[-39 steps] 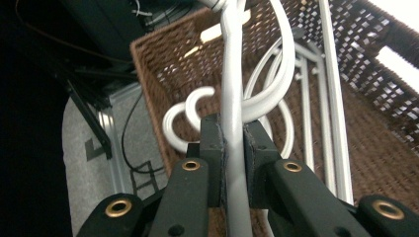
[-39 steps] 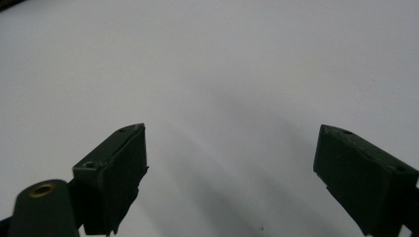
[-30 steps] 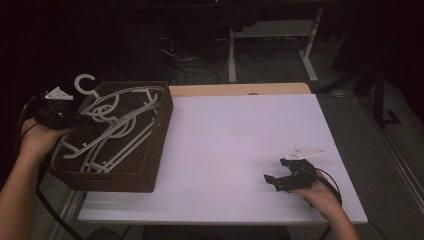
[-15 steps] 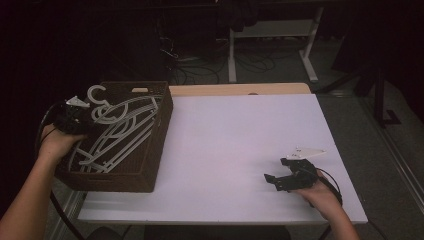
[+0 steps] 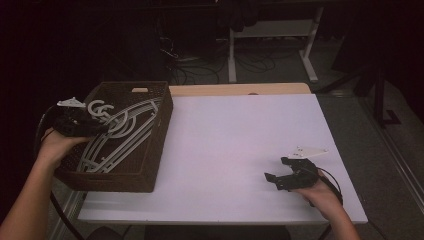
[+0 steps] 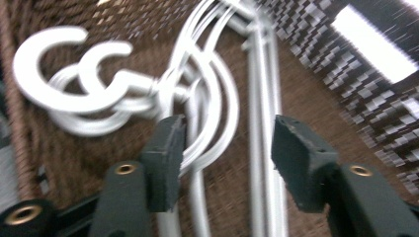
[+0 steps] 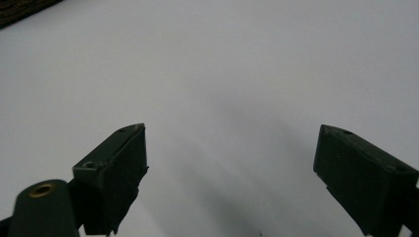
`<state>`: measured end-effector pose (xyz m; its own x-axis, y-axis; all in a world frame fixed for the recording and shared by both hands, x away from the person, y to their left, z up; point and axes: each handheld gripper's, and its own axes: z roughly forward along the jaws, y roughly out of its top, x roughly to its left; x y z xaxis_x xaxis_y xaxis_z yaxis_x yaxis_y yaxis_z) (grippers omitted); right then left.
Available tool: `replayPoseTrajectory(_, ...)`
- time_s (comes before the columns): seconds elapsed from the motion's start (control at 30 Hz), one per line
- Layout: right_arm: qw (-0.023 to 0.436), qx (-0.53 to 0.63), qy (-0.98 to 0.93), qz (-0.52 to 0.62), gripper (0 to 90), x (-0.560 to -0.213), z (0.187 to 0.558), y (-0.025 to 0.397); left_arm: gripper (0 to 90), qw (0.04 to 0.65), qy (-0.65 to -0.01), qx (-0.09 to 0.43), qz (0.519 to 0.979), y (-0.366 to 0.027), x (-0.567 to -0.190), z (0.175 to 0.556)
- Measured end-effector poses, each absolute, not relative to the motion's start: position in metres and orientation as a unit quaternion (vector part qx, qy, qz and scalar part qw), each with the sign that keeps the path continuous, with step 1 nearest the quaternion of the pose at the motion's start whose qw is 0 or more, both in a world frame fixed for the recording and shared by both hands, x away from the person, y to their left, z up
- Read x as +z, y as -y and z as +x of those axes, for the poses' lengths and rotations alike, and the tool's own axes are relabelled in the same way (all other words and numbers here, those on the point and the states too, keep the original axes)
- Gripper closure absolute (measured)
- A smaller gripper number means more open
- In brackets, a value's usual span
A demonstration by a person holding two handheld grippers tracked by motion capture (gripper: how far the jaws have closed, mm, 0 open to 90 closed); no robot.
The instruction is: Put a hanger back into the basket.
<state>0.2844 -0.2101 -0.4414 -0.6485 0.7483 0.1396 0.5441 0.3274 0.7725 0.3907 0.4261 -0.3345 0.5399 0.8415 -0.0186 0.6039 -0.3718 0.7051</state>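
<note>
A dark brown woven basket [image 5: 160, 135] stands on the left end of the white table [image 5: 235, 145]. Several white plastic hangers [image 5: 117, 132] lie stacked in it, hooks [image 5: 100, 111] toward the far left corner. My left gripper [image 5: 90, 126] hovers over the basket's left side, just by the hooks. In the left gripper view it [image 6: 225, 148] is open, and the hangers' curved bars [image 6: 212, 103] run between and below its jaws, near the left one. My right gripper [image 5: 275, 175] rests low over the table's near right part; it [image 7: 230, 163] is open with only bare table between its jaws.
A strip of light wood [image 5: 240, 89] runs along the table's far edge. Beyond it the floor is dark, with cables and the legs of a white stand [image 5: 270, 45]. The basket's corner [image 7: 20, 10] shows far off in the right gripper view.
My left gripper has moved rightward and down, from the basket's far left edge to above the hangers' hooks. The right gripper has stayed still.
</note>
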Motion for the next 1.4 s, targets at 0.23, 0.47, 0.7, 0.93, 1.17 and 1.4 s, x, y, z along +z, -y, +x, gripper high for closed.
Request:
replayPoseTrajectory(0.23,0.128,0.422,-0.807,0.393,12.6,-0.434,0.284,0.207,30.6,0.408,-0.395,0.145,0.81,-0.401,-0.32,0.376)
replayPoseTrajectory(0.47,0.134,0.429,-0.805,0.387,12.7,-0.42,0.285,0.207,24.4,0.462,-0.355,0.121,0.804,-0.372,-0.316,0.364)
replayPoseTrajectory(0.7,0.141,0.443,-0.801,0.378,12.7,-0.405,0.289,0.207,20.7,0.485,-0.324,0.107,0.805,-0.341,-0.322,0.351)
replayPoseTrajectory(0.93,0.142,0.454,-0.8,0.365,10.8,-0.387,0.297,0.203,16.2,0.501,-0.301,0.098,0.806,-0.318,-0.332,0.34)
replayPoseTrajectory(1.17,0.136,0.461,-0.807,0.345,4.8,-0.369,0.307,0.196,8.8,0.524,-0.289,0.092,0.796,-0.308,-0.34,0.332)
replayPoseTrajectory(1.4,0.132,0.472,-0.804,0.336,2.4,-0.358,0.311,0.194,2.1,0.529,-0.278,0.095,0.796,-0.304,-0.341,0.331)
